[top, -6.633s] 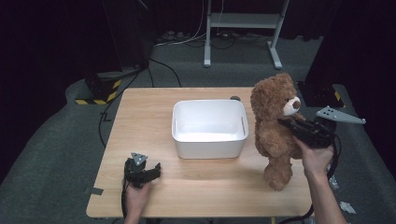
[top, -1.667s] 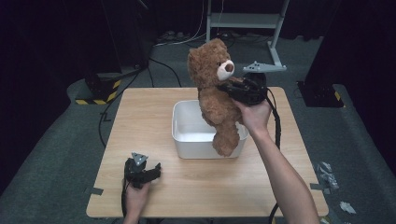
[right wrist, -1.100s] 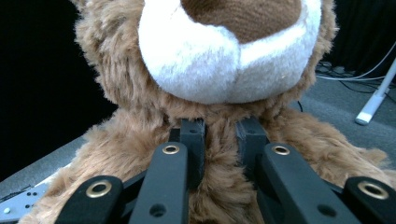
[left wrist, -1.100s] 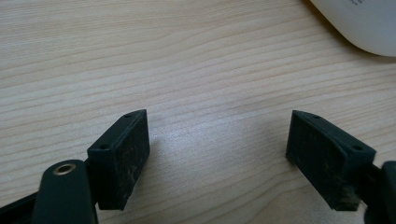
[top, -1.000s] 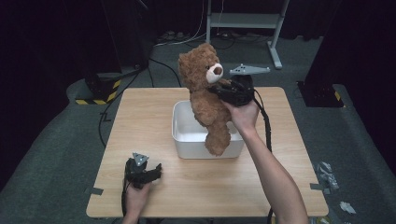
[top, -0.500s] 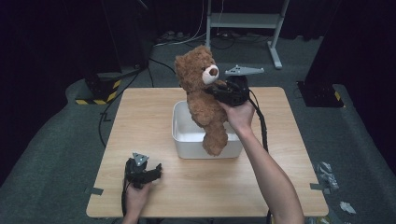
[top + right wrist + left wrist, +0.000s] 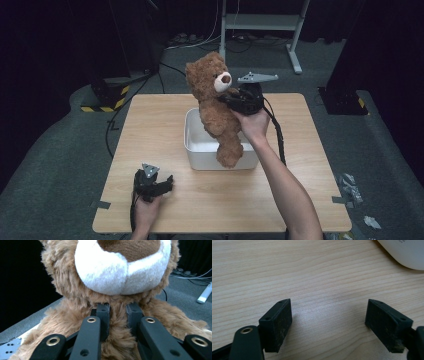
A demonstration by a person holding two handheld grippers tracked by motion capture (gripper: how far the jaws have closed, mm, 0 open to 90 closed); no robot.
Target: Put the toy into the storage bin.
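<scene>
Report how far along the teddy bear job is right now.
Done: the right gripper has the teddy bear off the table, its fingers pinching the chest fur under the muzzle.
In hand: the bear hangs over the white bin, one leg dangling in front of the bin's near wall.
Left: lowering it in and letting go. The left gripper rests open on the table.
</scene>
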